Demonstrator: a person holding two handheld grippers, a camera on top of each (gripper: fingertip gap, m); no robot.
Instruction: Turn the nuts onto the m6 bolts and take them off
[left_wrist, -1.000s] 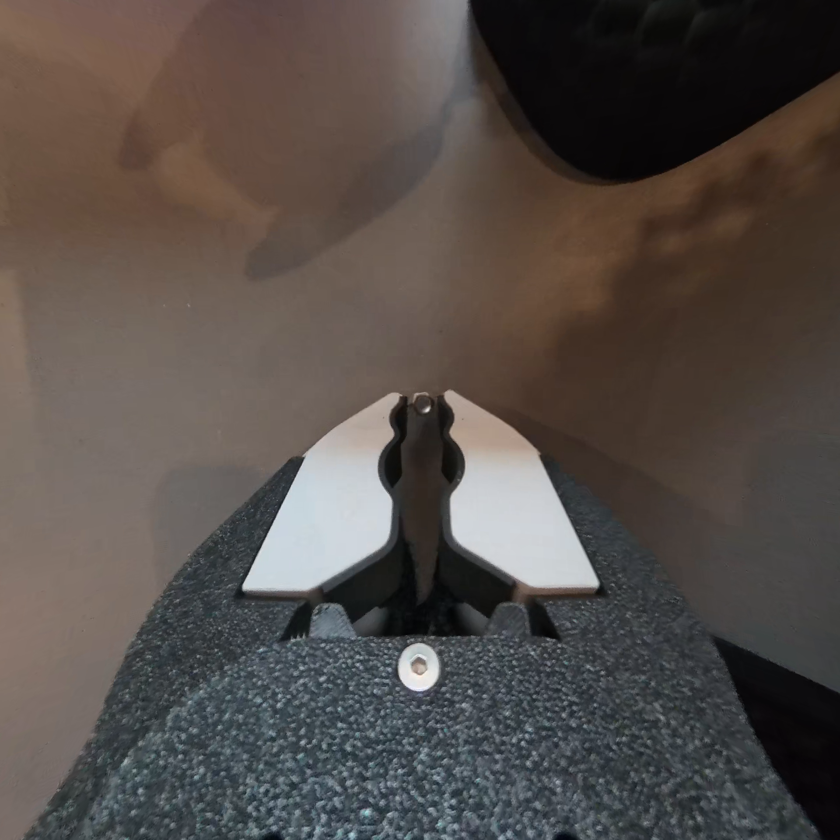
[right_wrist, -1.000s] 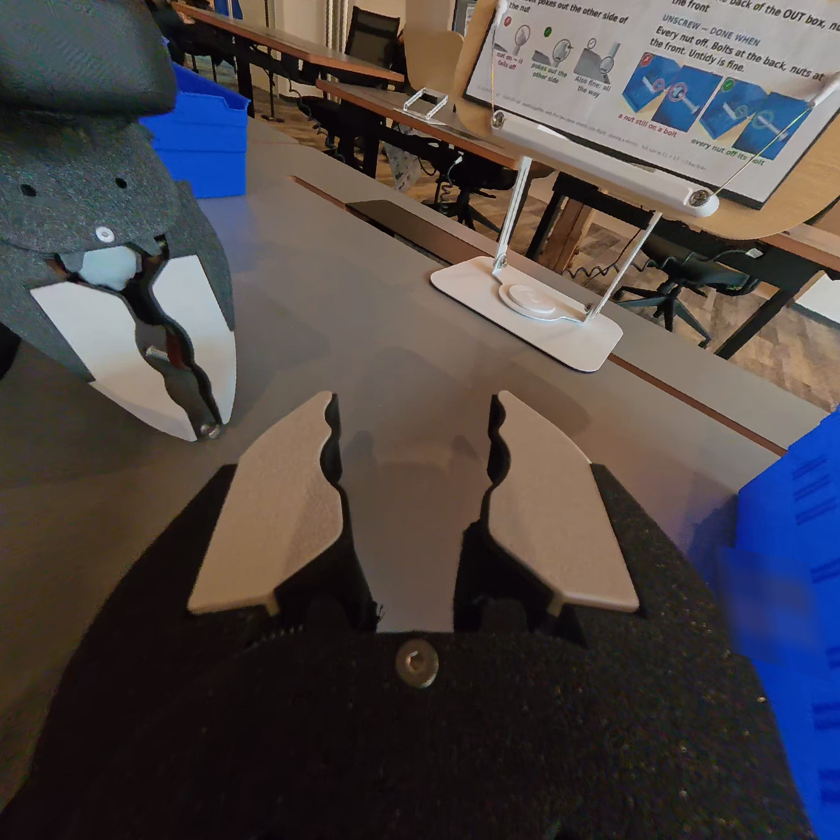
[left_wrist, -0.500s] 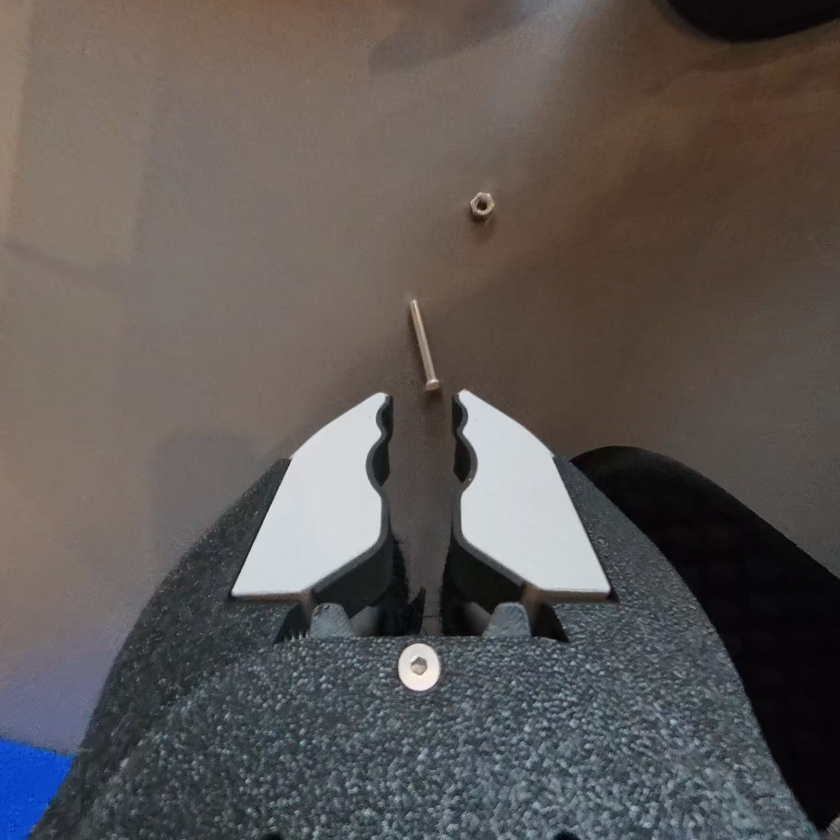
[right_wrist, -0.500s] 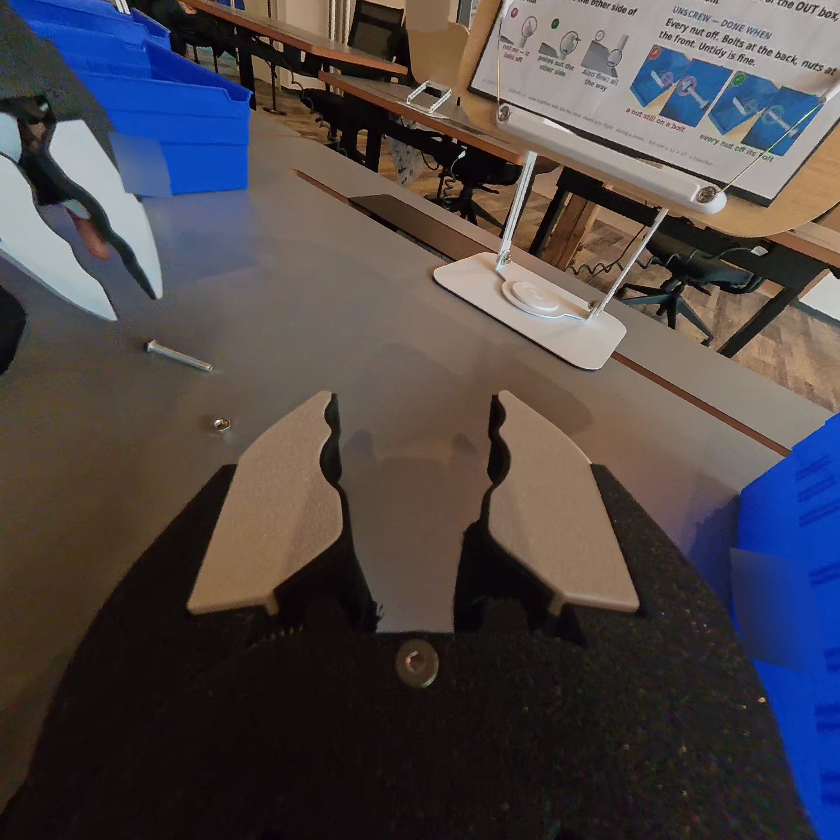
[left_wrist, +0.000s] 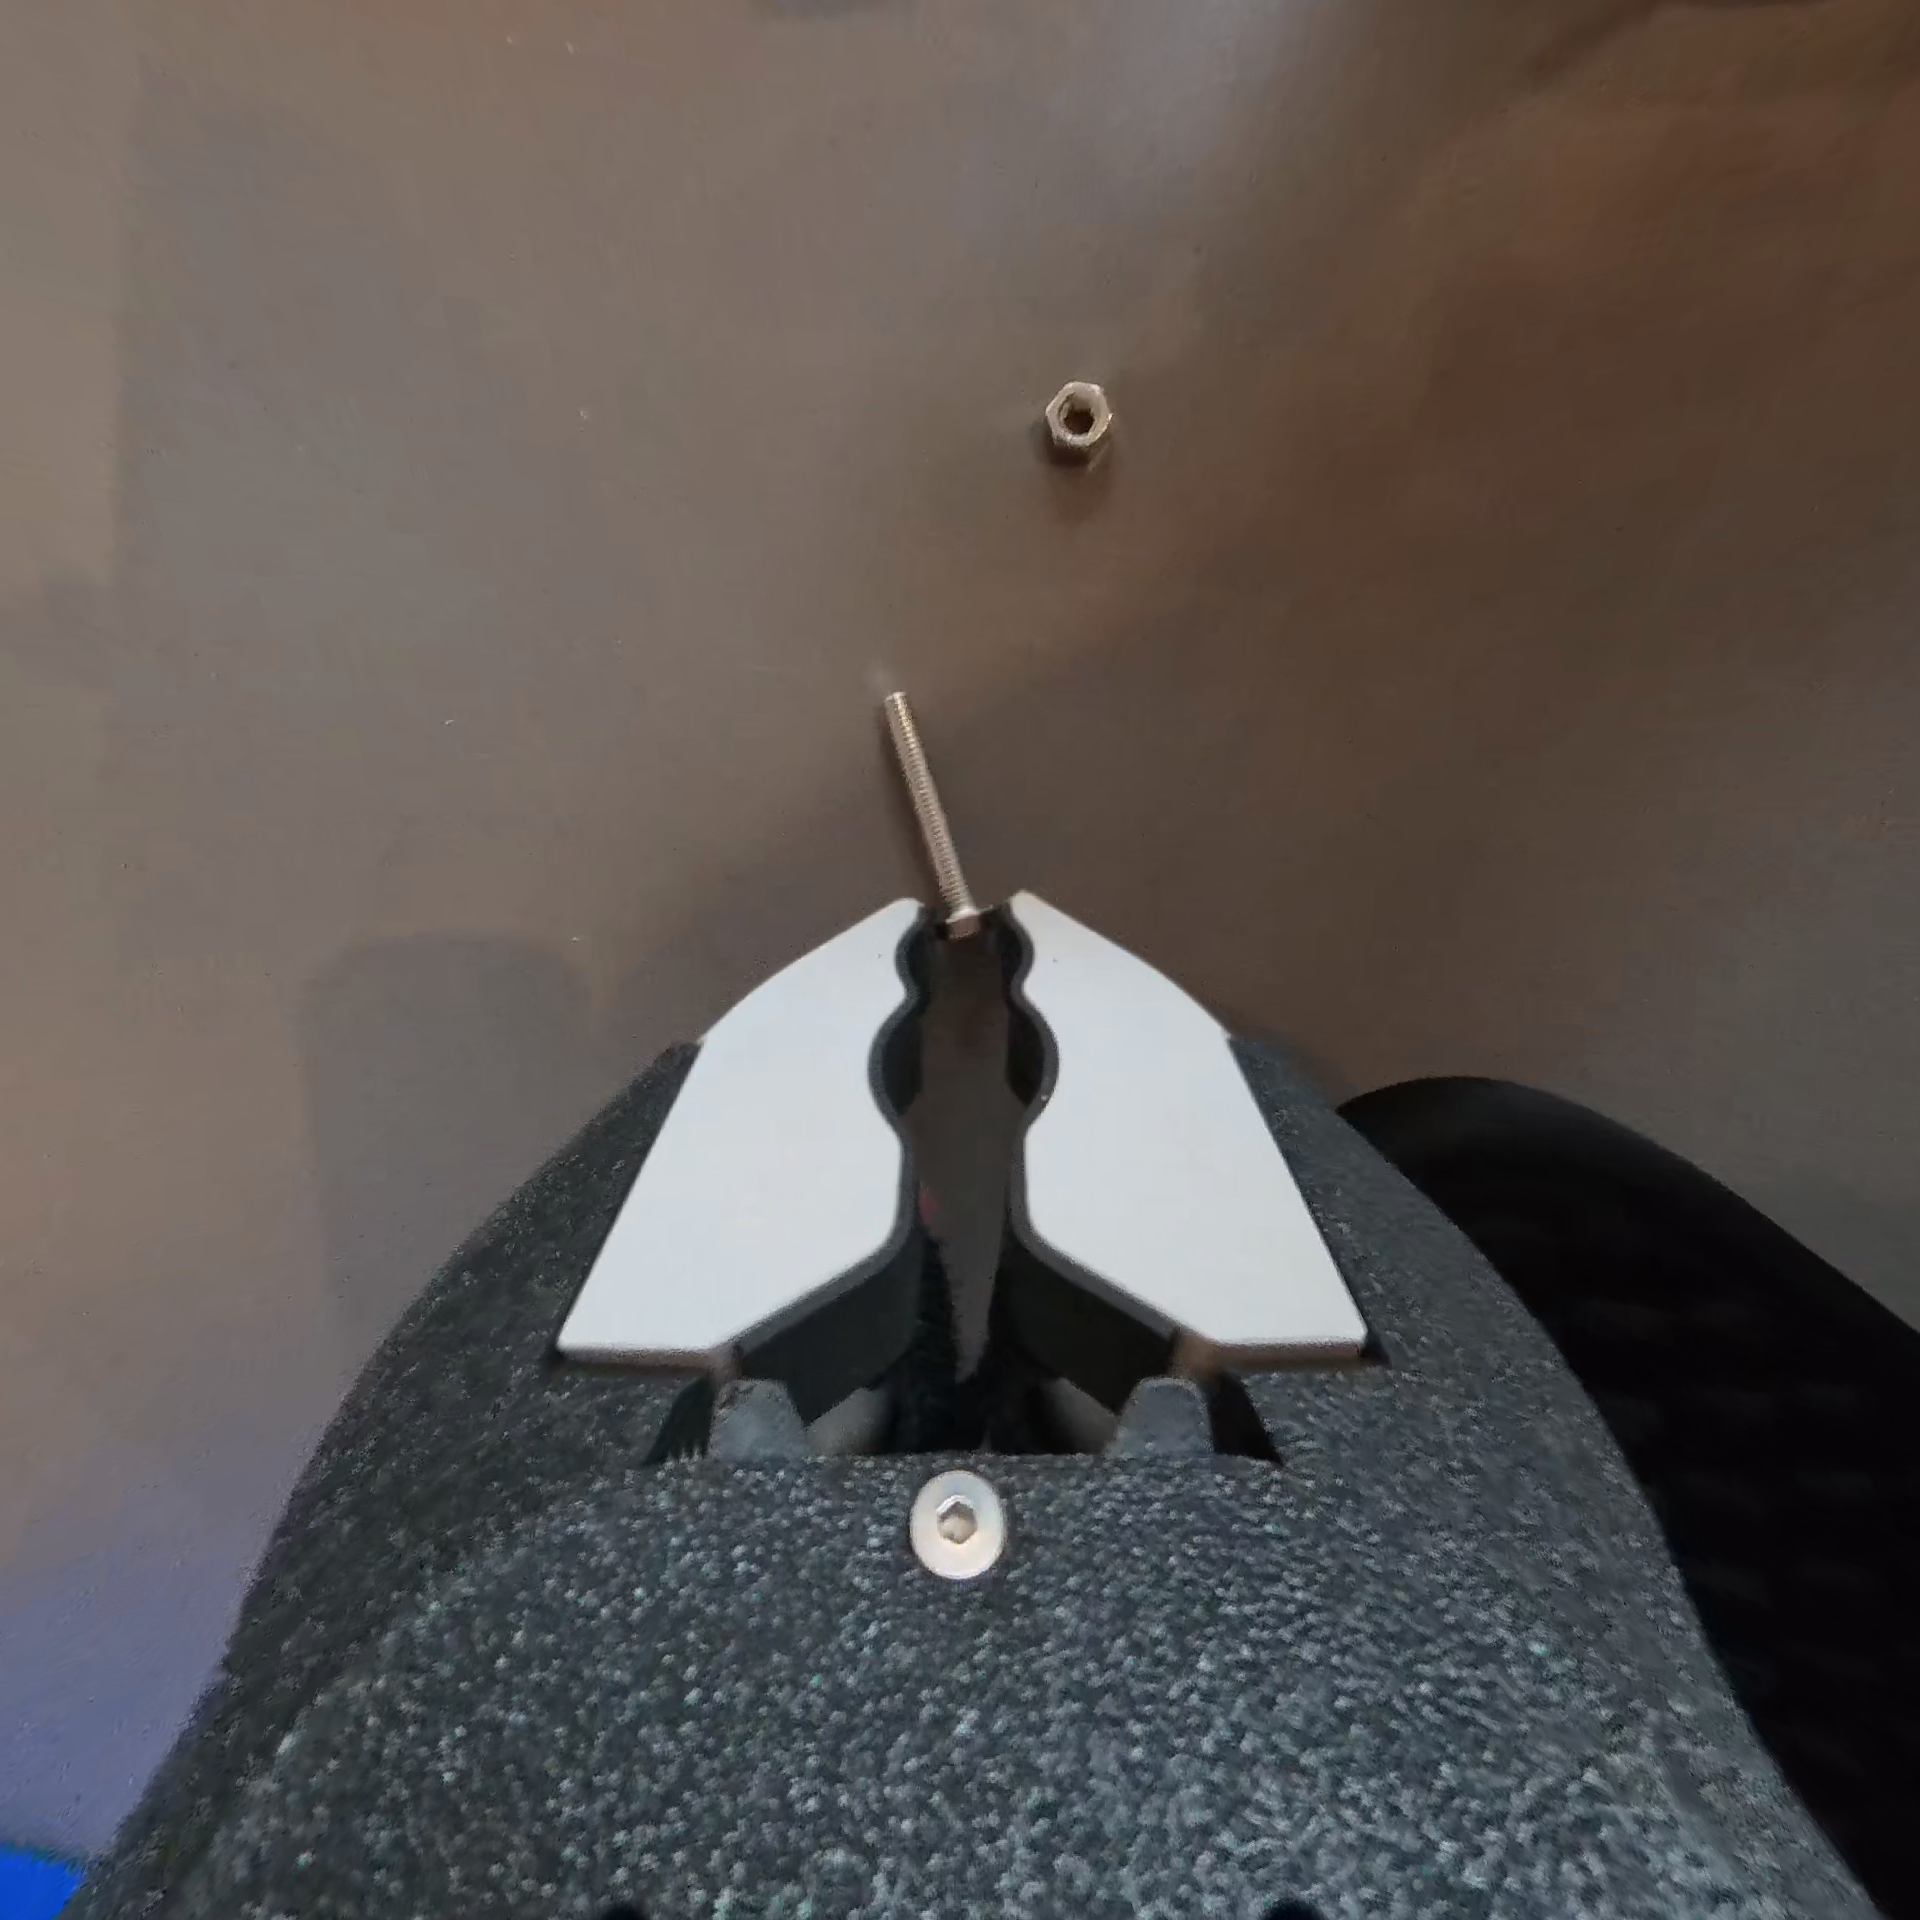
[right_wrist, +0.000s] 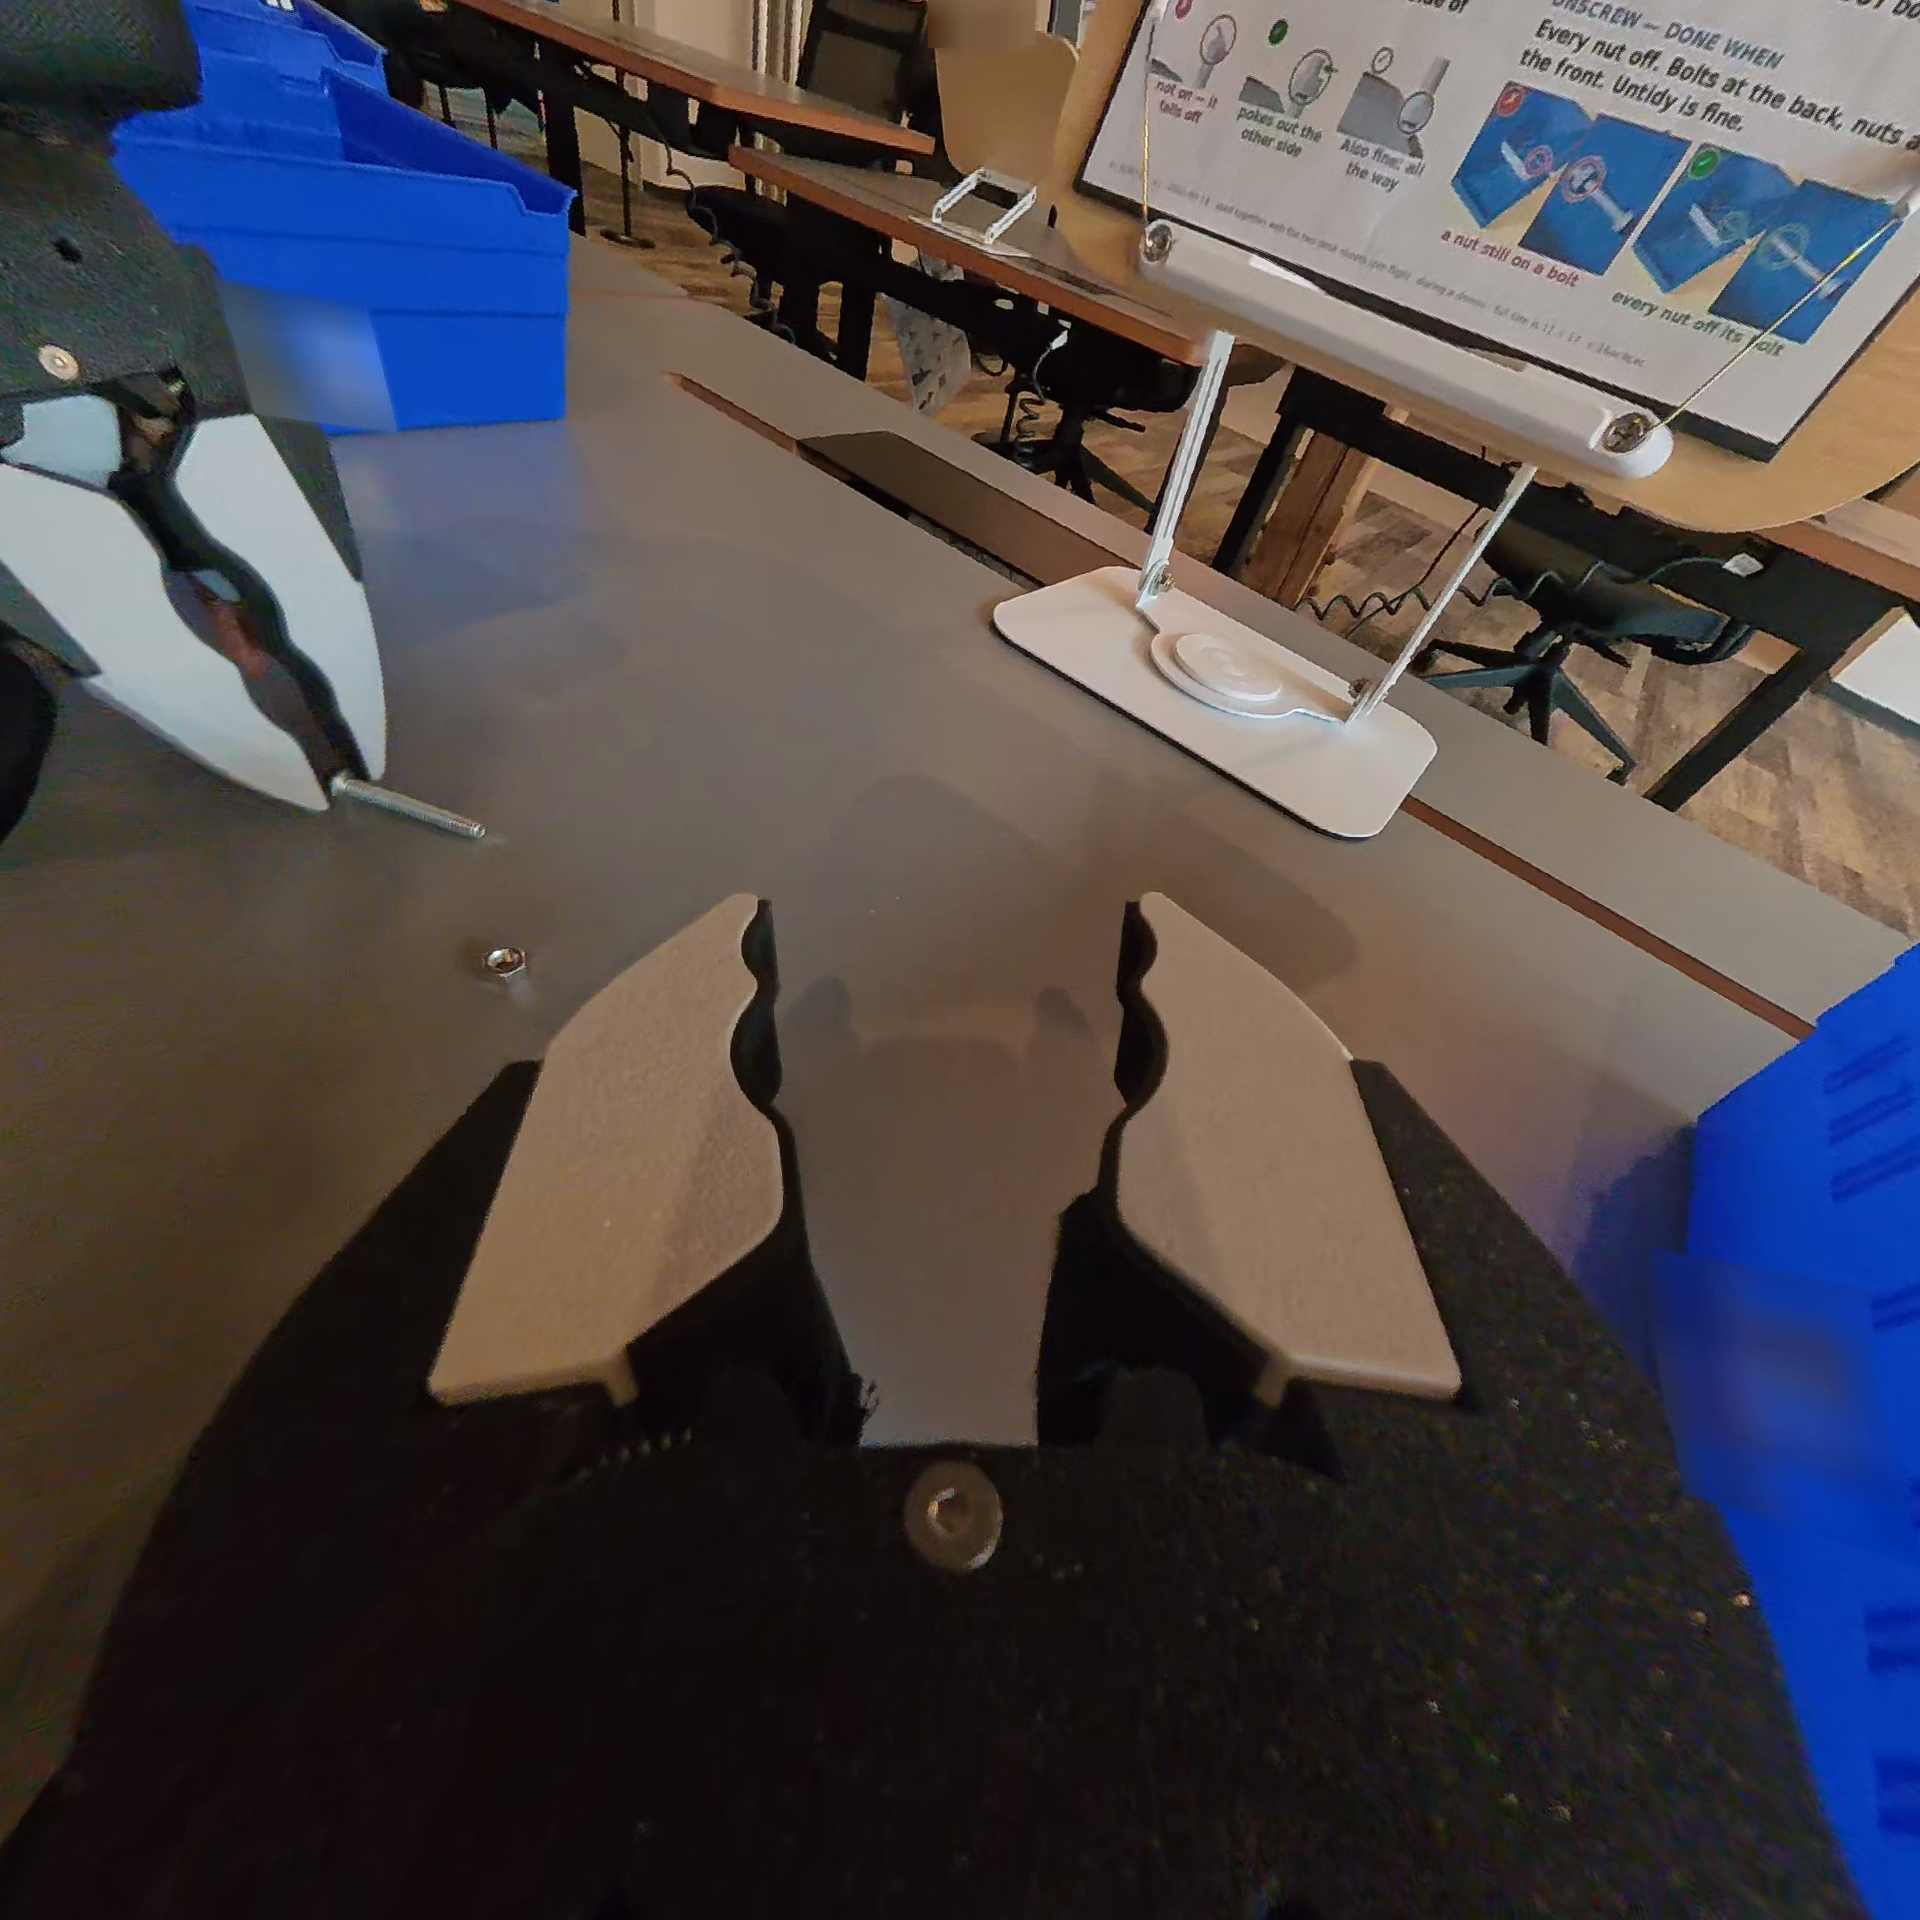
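Note:
A silver bolt (left_wrist: 928, 800) lies on the grey table (left_wrist: 520, 520) with its head between the fingertips of my left gripper (left_wrist: 961, 909). The jaws are closed on the head and the threaded shaft points away from me. The right wrist view shows the same: the left gripper (right_wrist: 338, 774) is tilted down, with the bolt (right_wrist: 410, 808) sticking out of its tip onto the table. A loose hex nut (left_wrist: 1077, 419) lies flat beyond the bolt; in the right wrist view the nut (right_wrist: 505, 960) lies just left of my right gripper (right_wrist: 945, 904), which is wide open with nothing between its fingers.
Blue bins (right_wrist: 395, 239) stand at the far left of the table and another blue bin (right_wrist: 1829, 1247) at the right edge. A white stand (right_wrist: 1216, 686) holding an instruction sheet (right_wrist: 1507, 156) is at the back right. The right gripper's dark body (left_wrist: 1662, 1299) shows low right. Across from one pair of fingers to the other is roughly 20 cm.
A second ago the left gripper held the bolt pointing down. It opened and pulled back, leaving bolt and nut on the table, then moved in and closed on the bolt head. The right gripper stayed put.

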